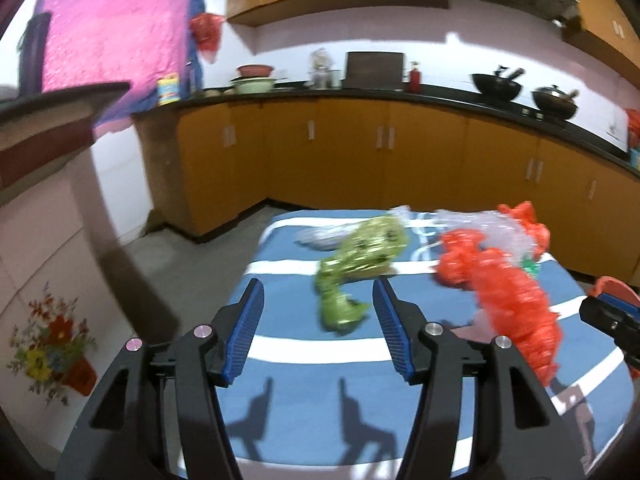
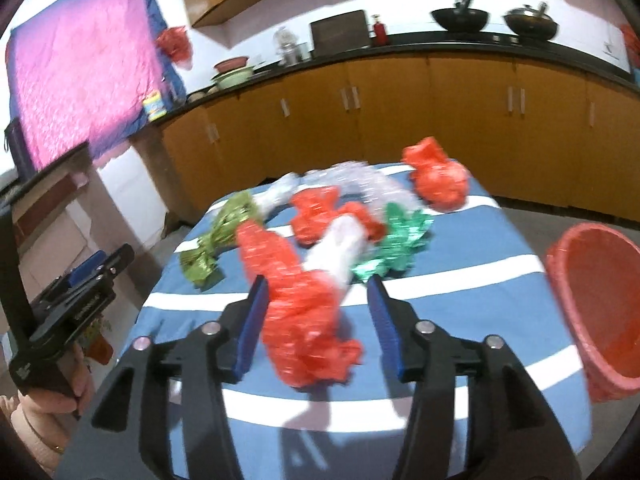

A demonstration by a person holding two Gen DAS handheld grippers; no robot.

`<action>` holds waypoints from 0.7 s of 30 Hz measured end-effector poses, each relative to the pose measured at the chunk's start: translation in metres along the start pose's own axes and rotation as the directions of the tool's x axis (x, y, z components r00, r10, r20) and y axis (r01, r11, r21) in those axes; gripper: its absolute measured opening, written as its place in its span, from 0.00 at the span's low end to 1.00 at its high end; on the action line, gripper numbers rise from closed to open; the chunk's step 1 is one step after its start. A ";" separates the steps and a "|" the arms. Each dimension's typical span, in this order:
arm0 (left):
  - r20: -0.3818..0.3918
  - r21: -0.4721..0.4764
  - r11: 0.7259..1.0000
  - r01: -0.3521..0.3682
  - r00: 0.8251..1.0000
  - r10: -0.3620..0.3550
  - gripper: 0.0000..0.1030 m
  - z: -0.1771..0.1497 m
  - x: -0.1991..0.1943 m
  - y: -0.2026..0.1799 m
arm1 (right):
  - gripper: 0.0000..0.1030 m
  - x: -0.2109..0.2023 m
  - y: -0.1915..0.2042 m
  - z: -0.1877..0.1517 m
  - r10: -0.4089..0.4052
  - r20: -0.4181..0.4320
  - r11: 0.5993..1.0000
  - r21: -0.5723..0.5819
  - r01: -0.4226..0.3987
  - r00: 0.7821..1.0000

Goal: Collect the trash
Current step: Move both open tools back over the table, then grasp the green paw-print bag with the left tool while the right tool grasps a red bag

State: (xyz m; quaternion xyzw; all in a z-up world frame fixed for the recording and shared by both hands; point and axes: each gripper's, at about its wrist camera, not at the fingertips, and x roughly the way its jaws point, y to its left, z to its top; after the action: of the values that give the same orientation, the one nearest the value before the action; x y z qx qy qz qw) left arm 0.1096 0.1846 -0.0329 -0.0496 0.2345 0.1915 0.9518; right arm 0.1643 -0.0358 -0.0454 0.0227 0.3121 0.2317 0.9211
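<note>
- The left gripper (image 1: pixel 318 296) hangs over the near left part of a desk covered in a blue cloth with white stripes (image 1: pixel 280 352); its jaws stand wide with nothing between them.
- A crumpled olive-green plastic bag (image 1: pixel 356 264) lies on the cloth just beyond those jaws, blurred.
- The right gripper (image 2: pixel 318 292) also has wide jaws; a long crumpled red plastic bag (image 2: pixel 296 304) lies on the desk in the gap, and the pads do not press on it.
- Farther along sit a white plastic wad (image 2: pixel 340 252), a shiny emerald-green wrapper (image 2: pixel 396 240), a clear crinkled film (image 2: pixel 368 180) and a second red bag (image 2: pixel 438 178) at the far right corner (all touching or nearly so).
- A red woven plastic basket (image 2: pixel 596 304) stands at the desk's right edge, well apart from the olive bag.
- A hand (image 2: pixel 60 396) at far left holds the other gripper's handle.
</note>
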 end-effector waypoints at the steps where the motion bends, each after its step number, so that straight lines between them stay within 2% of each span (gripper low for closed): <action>1: -0.001 -0.007 1.000 -0.007 1.000 0.007 0.57 -0.002 0.000 0.005 | 0.58 0.006 0.006 -0.001 -0.015 -0.003 1.000 -0.010 0.015 1.000; 5: -0.011 -0.037 0.999 -0.024 1.000 0.024 0.58 -0.009 0.004 0.026 | 0.62 0.028 0.013 -0.005 -0.062 -0.024 0.998 -0.009 0.062 0.998; 11: -0.033 -0.048 0.999 -0.025 0.999 0.023 0.61 -0.014 0.013 0.040 | 0.61 0.049 0.015 -0.012 -0.105 -0.068 0.994 -0.020 0.104 0.992; 15: -0.055 -0.056 0.998 -0.010 0.998 0.007 0.63 -0.016 0.022 0.041 | 0.32 0.055 0.015 -0.018 -0.105 -0.096 0.994 -0.041 0.101 0.990; 18: -0.067 -0.060 0.998 0.001 0.998 -0.005 0.65 -0.017 0.028 0.038 | 0.22 0.049 0.013 -0.019 -0.098 -0.085 0.994 -0.046 0.095 0.992; 21: -0.077 -0.054 0.998 0.012 0.997 -0.016 0.65 -0.015 0.036 0.033 | 0.19 0.034 0.009 -0.016 -0.096 -0.045 0.994 -0.052 0.094 0.994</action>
State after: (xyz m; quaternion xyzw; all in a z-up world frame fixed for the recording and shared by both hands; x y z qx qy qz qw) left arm 0.1202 0.2243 -0.0629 -0.0841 0.2659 0.1888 0.9416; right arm 0.1742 -0.0143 -0.0757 -0.0206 0.3287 0.1958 0.9237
